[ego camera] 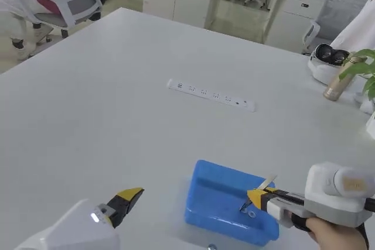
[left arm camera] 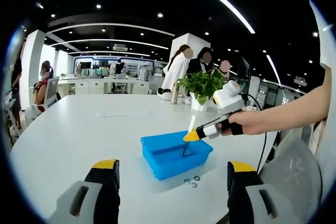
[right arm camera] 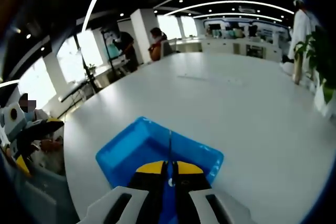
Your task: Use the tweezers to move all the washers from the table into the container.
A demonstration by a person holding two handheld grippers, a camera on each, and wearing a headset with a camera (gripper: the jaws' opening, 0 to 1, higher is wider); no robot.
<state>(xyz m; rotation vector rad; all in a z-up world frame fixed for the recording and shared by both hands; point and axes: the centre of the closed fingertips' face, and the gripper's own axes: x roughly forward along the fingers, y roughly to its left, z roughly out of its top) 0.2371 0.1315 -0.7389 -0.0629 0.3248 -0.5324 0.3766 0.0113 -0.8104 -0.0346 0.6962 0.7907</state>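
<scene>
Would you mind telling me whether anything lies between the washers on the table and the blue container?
Nothing visible does. The washers lie on the bare table right beside the container, with just its low wall to clear.

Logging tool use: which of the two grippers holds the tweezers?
The right gripper, shut on the tweezers over the blue container; the left gripper has open, empty jaws.

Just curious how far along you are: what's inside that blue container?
The tweezers, held by the right claw, dip into the blue container, with one washer by their tips. The claw covers part of the floor.
</scene>
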